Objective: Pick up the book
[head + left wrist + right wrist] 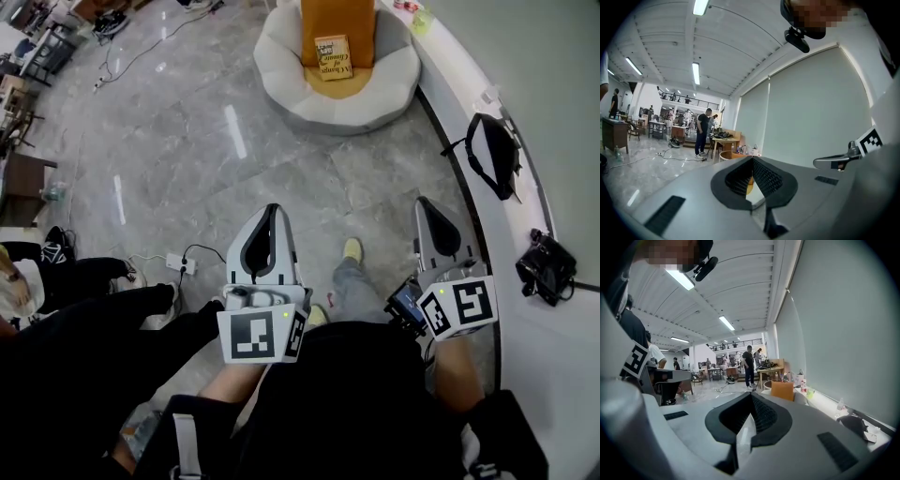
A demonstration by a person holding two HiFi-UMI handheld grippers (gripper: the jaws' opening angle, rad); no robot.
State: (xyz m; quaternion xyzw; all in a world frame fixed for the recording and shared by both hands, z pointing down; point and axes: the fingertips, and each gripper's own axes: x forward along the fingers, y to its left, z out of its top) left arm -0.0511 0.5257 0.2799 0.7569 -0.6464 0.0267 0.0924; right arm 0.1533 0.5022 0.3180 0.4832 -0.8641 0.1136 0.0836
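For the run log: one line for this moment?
stage: pre-grasp | book: on orange cushion in white chair, untouched | left gripper: shut, empty | right gripper: shut, empty

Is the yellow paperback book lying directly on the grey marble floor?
No, the yellow paperback book rests on the orange cushion inside the round white padded chair.
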